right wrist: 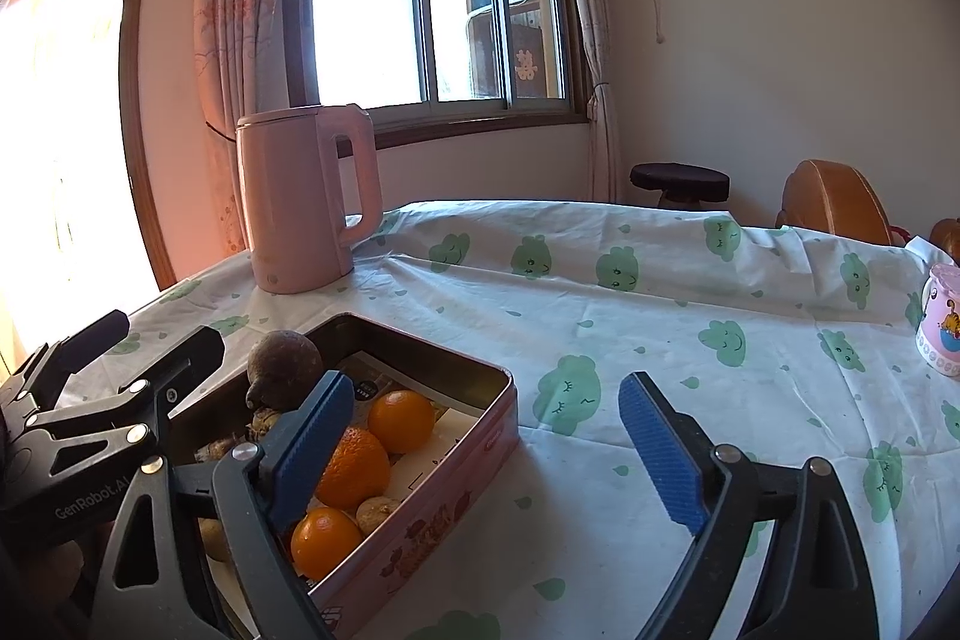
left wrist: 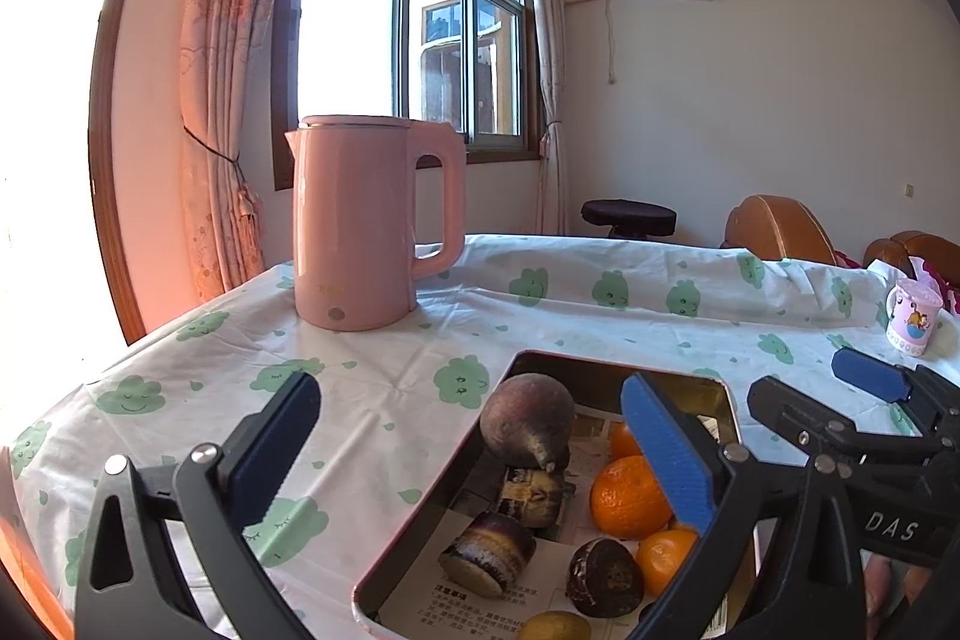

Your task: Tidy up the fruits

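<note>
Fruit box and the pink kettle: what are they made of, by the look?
Box: looks like thin sheet metal, a tin. Its inner walls are dark and reflective, the rim is rolled, and the outside is printed pink. A printed paper sheet lines the bottom.
Kettle: probably matte plastic shell. Uniform pink, soft highlights, moulded handle. A metal liner can't be judged, lid shut.

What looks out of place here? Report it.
Nothing is spilled or broken. One oddity: the big brown root-like piece in the tin leans on the rim, above the oranges. Both hand-held grippers hang open.
</note>
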Demonstrator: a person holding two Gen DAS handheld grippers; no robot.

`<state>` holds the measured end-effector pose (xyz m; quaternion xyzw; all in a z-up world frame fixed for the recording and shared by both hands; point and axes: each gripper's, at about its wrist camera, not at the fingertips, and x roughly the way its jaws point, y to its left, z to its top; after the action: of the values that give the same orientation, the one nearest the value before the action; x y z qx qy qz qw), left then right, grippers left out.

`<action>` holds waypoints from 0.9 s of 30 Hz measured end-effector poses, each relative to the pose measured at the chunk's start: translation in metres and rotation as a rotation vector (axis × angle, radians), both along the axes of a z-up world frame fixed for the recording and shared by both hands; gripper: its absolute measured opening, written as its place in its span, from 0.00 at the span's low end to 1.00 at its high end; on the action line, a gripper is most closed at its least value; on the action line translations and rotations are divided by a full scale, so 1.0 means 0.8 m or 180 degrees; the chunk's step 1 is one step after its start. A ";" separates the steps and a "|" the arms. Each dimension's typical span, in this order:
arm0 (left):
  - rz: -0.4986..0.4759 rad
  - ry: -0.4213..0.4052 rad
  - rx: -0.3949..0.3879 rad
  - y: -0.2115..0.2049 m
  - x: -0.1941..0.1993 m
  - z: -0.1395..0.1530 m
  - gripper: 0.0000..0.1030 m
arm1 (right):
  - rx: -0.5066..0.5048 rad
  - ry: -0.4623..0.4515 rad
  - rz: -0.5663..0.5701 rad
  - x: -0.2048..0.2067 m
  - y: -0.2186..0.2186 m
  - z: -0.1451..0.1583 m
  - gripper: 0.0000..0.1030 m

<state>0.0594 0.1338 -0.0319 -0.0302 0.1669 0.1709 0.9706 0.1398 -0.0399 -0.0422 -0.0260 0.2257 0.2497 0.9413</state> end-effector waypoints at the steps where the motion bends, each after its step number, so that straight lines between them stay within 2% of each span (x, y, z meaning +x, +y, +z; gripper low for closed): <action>1: -0.0009 -0.0002 -0.0002 -0.001 0.000 0.000 1.00 | 0.0005 -0.0004 -0.0003 0.000 -0.001 0.000 0.89; 27: 0.0088 -0.0020 0.0026 -0.004 -0.003 0.000 1.00 | 0.0019 -0.0004 -0.0050 -0.002 -0.002 0.000 0.89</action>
<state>0.0571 0.1307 -0.0316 -0.0292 0.1626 0.1849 0.9688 0.1385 -0.0414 -0.0424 -0.0217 0.2246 0.2429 0.9434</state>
